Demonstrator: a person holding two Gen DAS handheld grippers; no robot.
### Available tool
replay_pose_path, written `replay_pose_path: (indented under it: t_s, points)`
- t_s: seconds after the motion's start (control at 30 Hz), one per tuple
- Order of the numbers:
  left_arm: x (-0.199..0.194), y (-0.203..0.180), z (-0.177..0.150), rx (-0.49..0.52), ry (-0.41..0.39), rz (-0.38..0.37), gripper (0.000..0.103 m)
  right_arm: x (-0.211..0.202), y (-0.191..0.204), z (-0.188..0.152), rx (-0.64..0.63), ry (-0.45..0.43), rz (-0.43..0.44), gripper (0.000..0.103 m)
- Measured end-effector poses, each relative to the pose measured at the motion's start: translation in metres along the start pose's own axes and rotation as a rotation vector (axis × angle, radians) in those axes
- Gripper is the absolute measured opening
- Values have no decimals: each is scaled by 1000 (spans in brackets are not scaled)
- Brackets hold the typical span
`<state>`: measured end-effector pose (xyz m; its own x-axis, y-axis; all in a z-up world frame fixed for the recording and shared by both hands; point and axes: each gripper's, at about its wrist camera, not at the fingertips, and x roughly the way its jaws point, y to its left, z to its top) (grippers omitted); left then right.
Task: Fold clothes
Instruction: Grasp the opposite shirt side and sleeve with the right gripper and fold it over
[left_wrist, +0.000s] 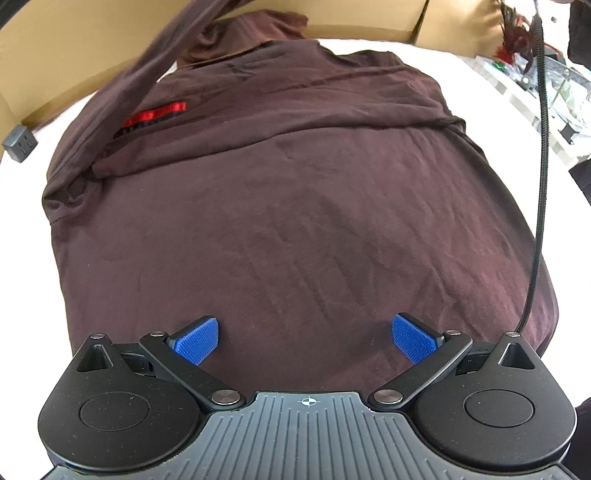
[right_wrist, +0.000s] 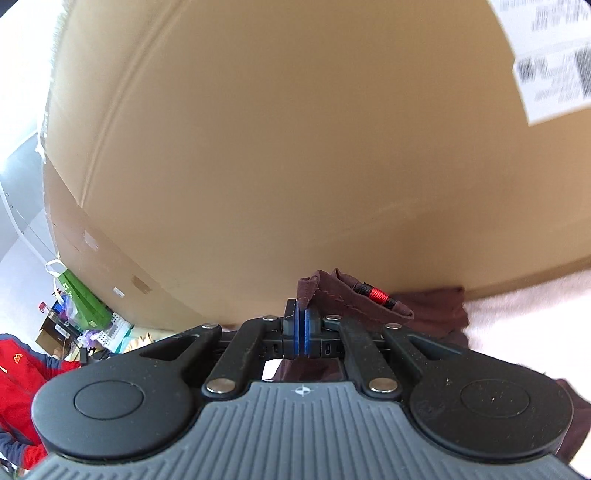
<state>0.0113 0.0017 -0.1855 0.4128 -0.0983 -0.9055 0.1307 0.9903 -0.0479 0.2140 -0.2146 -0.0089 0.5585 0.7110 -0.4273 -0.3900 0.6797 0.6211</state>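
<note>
Shirt (left_wrist: 280, 206) hem pinched by right gripper (right_wrist: 305, 325), left gripper (left_wrist: 306, 338) open above.

White worktop (left_wrist: 436, 70), brightly lit, edged at the far side by tall brown cardboard boxes (left_wrist: 365, 18). Small grey power adapter (left_wrist: 20, 143) at the left edge. Clear plastic tray (left_wrist: 532, 96) with small parts at the right, red and green bits above it. Black braided cable (left_wrist: 540, 147) hanging down the right. In the right wrist view, a box wall (right_wrist: 277, 147) filling most of the picture, with a blurred white shipping label (right_wrist: 550, 59). Green bag (right_wrist: 83, 299) and clutter lower left, possibly a person in red (right_wrist: 22, 373).
</note>
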Motion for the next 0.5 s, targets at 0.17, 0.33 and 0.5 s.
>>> replay_pose_path:
  t_s: [0.17, 0.33, 0.5]
  points:
    - [0, -2, 1, 15, 2, -6, 103, -19, -6, -1, -24, -35, -37, 3]
    - [1, -2, 1, 24, 3, -13, 103, -37, -26, -14, 3, -53, -98, 3]
    - [2, -2, 2, 40, 7, -17, 103, -49, -57, -44, 63, -40, -178, 3]
